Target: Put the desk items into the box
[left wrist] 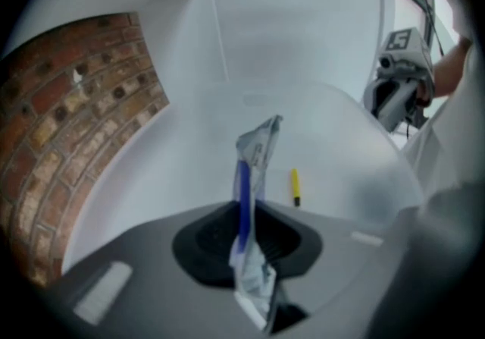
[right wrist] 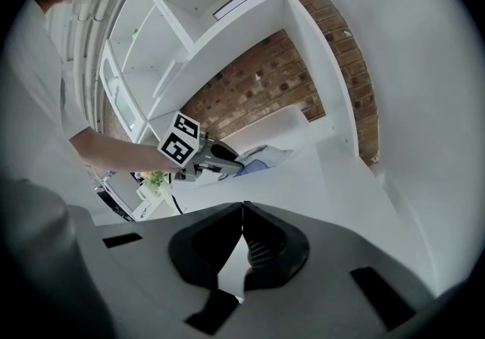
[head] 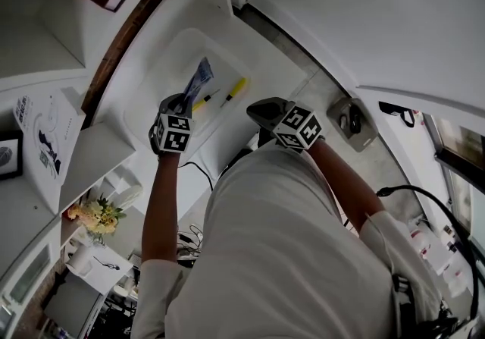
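L tongs [left wrist: 246,233] pinch one crumpled blue-and-silver packet [left wrist: 258,149], held upright above the box [head: 173,63]. R tongs [right wrist: 242,212] are pressed together w/ nothing between them, hanging just outside the box's near-right corner.

My count from the head view: two tongs, one box, one packet and two yellow pens. One pen [head: 236,89] lies on the box floor toward its right side. The other [head: 202,102] lies nearer the box's front rim, just beside the L tongs.

The box sits on a white surface [right wrist: 299,178]. A brick wall [left wrist: 83,102] runs close along the box's left side, so little room there. Most of the box floor is bare. One grey item [head: 350,123] sits on the surface well right of the box. Between it and the box, only the R tongs.
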{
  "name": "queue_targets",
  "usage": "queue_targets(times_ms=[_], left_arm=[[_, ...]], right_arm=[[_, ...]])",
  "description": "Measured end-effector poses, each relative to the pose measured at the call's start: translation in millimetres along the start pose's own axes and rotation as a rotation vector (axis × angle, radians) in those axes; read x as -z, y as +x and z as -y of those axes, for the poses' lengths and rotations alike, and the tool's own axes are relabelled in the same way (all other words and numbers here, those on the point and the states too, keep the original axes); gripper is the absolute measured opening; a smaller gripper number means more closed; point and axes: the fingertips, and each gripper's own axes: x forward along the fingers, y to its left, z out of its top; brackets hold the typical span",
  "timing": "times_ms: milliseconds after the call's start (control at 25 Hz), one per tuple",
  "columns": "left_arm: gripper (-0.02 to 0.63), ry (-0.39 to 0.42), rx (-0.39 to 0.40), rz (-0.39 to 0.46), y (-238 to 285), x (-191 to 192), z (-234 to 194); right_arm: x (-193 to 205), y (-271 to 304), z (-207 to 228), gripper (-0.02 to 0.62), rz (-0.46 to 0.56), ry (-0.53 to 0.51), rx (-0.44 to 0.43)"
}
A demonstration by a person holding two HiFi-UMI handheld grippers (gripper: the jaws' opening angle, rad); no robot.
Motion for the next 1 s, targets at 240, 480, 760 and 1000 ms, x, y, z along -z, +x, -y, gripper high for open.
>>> queue_targets(times_ms=[240,480,760,1000], left_arm=[[0.057,-0.074,0.022,-0.066,36,24,-6],[0.061,-0.069,0.032,-0.123,58,41,-4],[0.101,-0.092,0.064,-0.062,56,31,2],[0.101,-0.12,0.018,-0.017,36,19,-5]], right_arm=[[3,-1,11,0.002,-0.038,0.007,-0.014],[-1,-2,21,0.002,-0.049,0.011,-0.018],[-2,-2,25,0.002,-0.068,0.006,-0.038],[-6,2,21,0.002,-0.076,-0.025,-0.073]])
